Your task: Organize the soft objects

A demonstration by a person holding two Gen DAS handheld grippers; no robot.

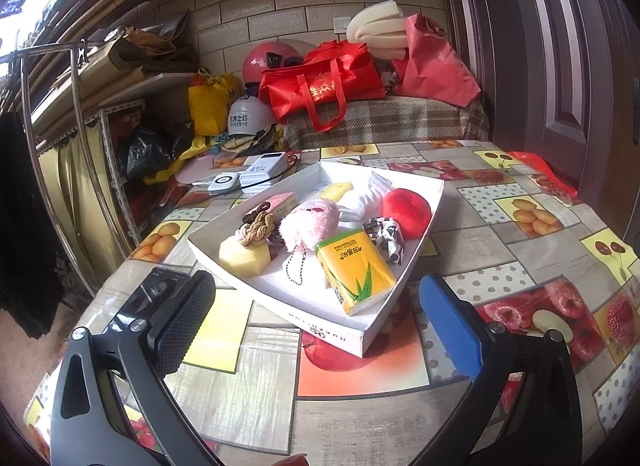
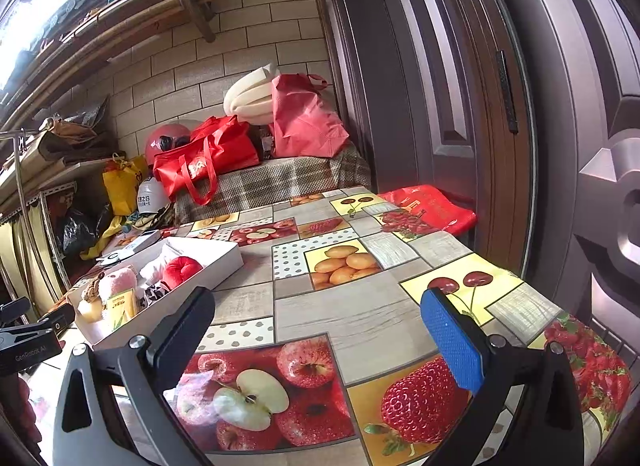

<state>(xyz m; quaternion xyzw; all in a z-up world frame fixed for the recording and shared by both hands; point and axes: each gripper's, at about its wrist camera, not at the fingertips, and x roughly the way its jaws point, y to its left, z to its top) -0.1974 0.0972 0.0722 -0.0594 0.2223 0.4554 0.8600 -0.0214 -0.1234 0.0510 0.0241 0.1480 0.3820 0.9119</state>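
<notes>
Left gripper (image 1: pixel 316 320) spread wide with nothing between its black and blue pads, hovering over the fruit-patterned oilcloth table (image 1: pixel 480 242) just short of the near corner of the shallow white cardboard tray (image 1: pixel 416 258); right gripper (image 2: pixel 318 332) likewise spread and empty, above bare printed cloth well to the right of that tray (image 2: pixel 224 258); soft things all lying inside the tray: yellow tissue pack (image 1: pixel 356 270) nearest the corner, pink plush pompom on a bead chain (image 1: pixel 310 225), pale yellow sponge block (image 1: pixel 244 256) under a knotted tan rope (image 1: pixel 258 227), red plush apple-shaped cushion (image 1: pixel 406 211), black-and-white patterned cloth (image 1: pixel 386 238); open tabletop to the right and front; white power bank (image 1: pixel 266 169) just beyond the tray's far left edge; table's left edge close beside the left gripper.
</notes>
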